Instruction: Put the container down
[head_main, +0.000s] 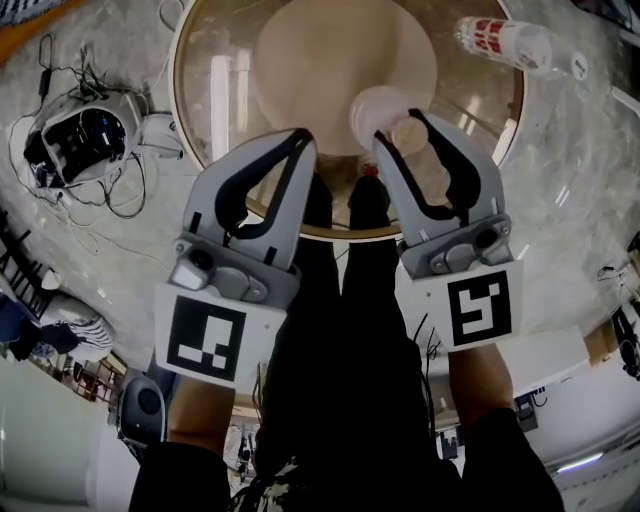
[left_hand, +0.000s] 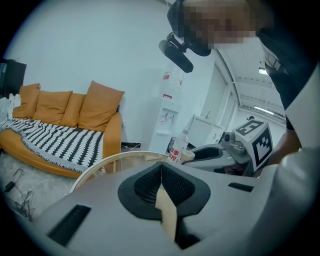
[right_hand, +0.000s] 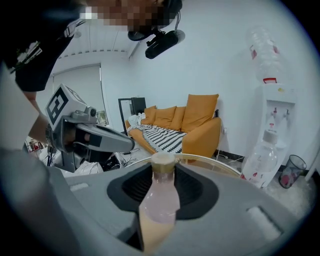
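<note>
The right gripper (head_main: 400, 135) is gripping the container (head_main: 385, 112), a small pale bottle with a tan cap. Its jaws are closing on the body below the cap, and it is holding the bottle upright over the near part of the round glass table (head_main: 215, 90). The left gripper (head_main: 298, 140) is hanging alongside with its jaws pressed together on nothing. The main risk is that the bottle is being held near the table's edge, so a release there could be tipping it off the rim. The top is also clear glass, so its height is hard to judge. Letting go while the base is not yet touching could be dropping the bottle and toppling it, while pushing down too far could be knocking it hard against the glass. The bottle is narrow and probably top-heavy, so a jaw brushing it while opening or pulling back could be tipping it over. The water bottle (head_main: 505, 42) is standing well apart and is posing little danger.
</note>
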